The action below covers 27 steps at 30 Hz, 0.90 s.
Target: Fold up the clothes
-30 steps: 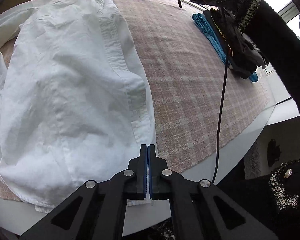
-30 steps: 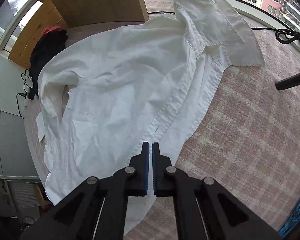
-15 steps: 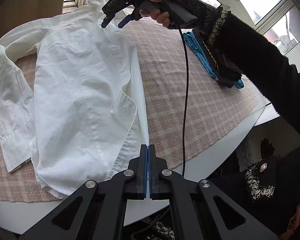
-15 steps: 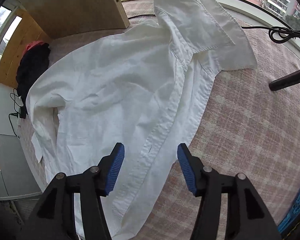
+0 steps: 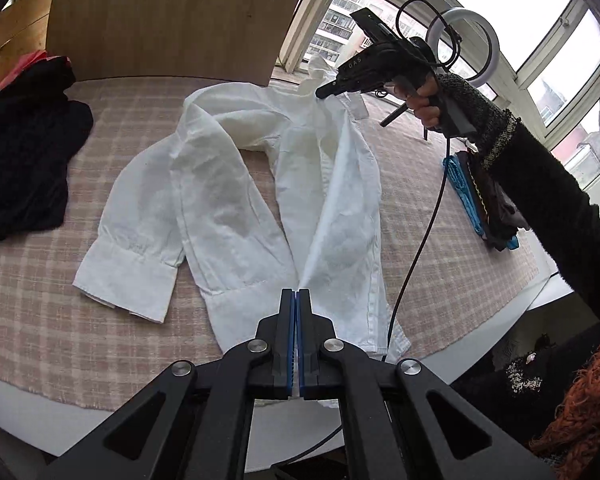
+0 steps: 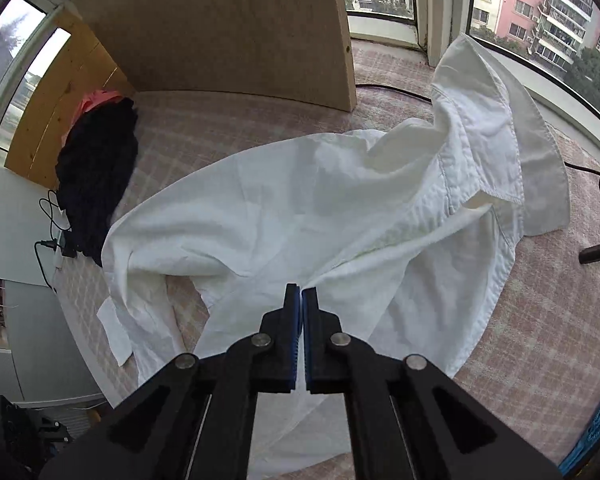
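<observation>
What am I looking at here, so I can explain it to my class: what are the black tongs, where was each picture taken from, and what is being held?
There is no robot. A person holds a claw in each hand, each with a camera looking along its fingers. One picture looks past the left claw, the other past the right claw. A white shirt lies on a checked cloth, with dark clothes on one side and a folded pile on the other. Both claws are shut, pinching the shirt. The right one has just closed on it near the collar.
</observation>
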Available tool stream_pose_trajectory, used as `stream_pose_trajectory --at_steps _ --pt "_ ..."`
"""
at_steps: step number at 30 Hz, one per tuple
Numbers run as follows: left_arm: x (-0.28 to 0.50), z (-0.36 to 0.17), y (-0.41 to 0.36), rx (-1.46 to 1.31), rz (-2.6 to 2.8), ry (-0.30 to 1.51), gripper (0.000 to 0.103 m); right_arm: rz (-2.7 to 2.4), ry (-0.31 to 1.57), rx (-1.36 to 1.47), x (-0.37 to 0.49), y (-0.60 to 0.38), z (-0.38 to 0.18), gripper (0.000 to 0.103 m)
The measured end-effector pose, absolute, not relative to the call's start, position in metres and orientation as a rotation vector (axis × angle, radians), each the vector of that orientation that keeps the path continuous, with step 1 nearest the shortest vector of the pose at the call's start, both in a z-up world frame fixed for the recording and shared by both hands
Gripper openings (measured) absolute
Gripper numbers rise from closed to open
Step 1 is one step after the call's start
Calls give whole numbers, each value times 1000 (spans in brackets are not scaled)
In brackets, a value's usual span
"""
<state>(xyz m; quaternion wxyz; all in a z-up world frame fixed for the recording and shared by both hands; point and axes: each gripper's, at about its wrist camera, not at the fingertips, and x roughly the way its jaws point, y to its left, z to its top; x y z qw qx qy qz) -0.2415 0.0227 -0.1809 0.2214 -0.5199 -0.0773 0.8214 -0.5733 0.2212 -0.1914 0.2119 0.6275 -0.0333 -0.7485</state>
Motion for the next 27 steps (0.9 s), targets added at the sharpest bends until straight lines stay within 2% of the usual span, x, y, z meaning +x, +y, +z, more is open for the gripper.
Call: stream_pose_trajectory --at_steps 4,8,10,13,14,15,16,17,18,20,23,25,27 --pt "-256 -211 -37 -1547 2322 -226 0 -2047 -63 1710 -595 156 -201 4" --pt "-261 -238 -63 -1669 2333 -192 3 -1991 -6 1753 -596 125 -207 21" --pt "-256 -237 -68 -1672 2360 -179 7 -1974 -58 1718 -585 135 -193 23" --pt "-235 -211 -61 -1599 2395 -172 8 -1957 -234 1657 -562 194 -154 39" --pt "-227 -201 -57 -1572 2400 -168 8 -1934 -318 1634 -553 218 -141 41" --pt "-218 -189 -43 -1537 2391 -148 9 -1913 -397 1605 -543 244 -128 41" --pt "-209 -180 -25 -1503 2373 -117 15 -1903 -447 1573 -532 268 -117 42" --pt "-201 -175 -2 -1476 2342 -100 22 -1909 -464 1549 -521 293 -107 47" --pt "-194 -171 21 -1452 2308 -85 24 -1938 -453 1541 -509 317 -100 50" --pt "-186 -180 77 -1435 2198 -69 28 -2066 -337 1560 -488 355 -97 56" --pt "-178 -201 153 -1439 2069 -61 28 -2225 -49 1648 -477 388 -122 56" --pt "-179 -223 196 -1480 2022 -72 28 -2227 14 1704 -481 402 -153 56" --pt "-181 -245 230 -1530 2027 -43 29 -2186 -16 1736 -489 411 -182 56"
